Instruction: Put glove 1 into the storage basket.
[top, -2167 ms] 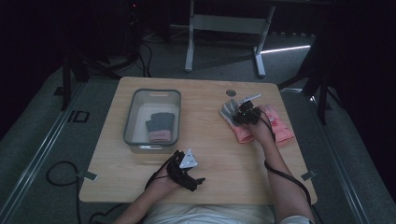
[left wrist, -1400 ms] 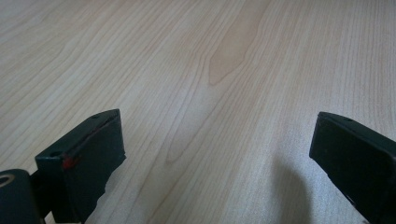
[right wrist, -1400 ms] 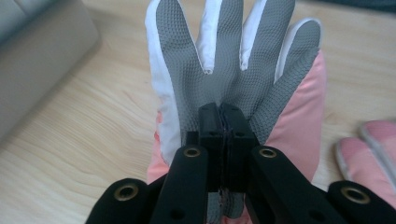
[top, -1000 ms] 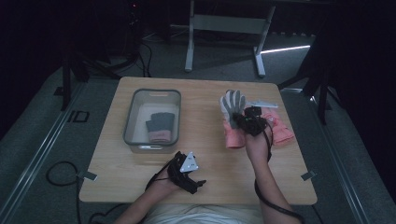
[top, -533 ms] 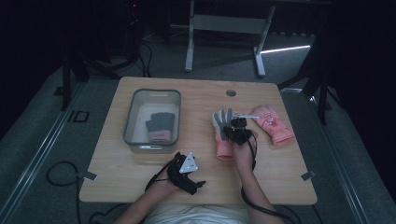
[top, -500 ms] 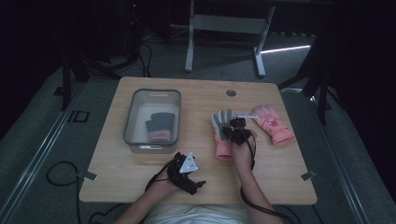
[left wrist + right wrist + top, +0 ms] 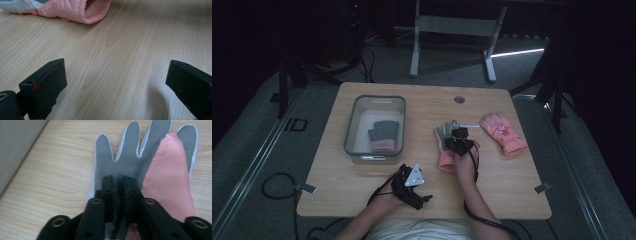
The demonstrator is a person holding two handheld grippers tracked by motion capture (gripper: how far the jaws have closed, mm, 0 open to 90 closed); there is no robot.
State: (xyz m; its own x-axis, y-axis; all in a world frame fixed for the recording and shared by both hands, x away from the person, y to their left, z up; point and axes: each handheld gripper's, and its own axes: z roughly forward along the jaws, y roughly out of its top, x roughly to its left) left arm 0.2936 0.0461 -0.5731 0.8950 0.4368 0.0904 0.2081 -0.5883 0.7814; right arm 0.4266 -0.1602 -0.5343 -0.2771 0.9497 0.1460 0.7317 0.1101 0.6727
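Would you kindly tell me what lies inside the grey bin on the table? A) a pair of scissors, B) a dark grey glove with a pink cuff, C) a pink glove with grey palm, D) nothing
B: in the high view the grey bin holds a dark grey glove with a pink cuff on its pale floor.

dark room, grey floor point(image 7: 272, 135), wooden table point(image 7: 362, 185)

High view looks down on the whole table point(image 7: 362, 175); both claw cameras skim it, sharing the pink-grey glove point(image 7: 444, 145).
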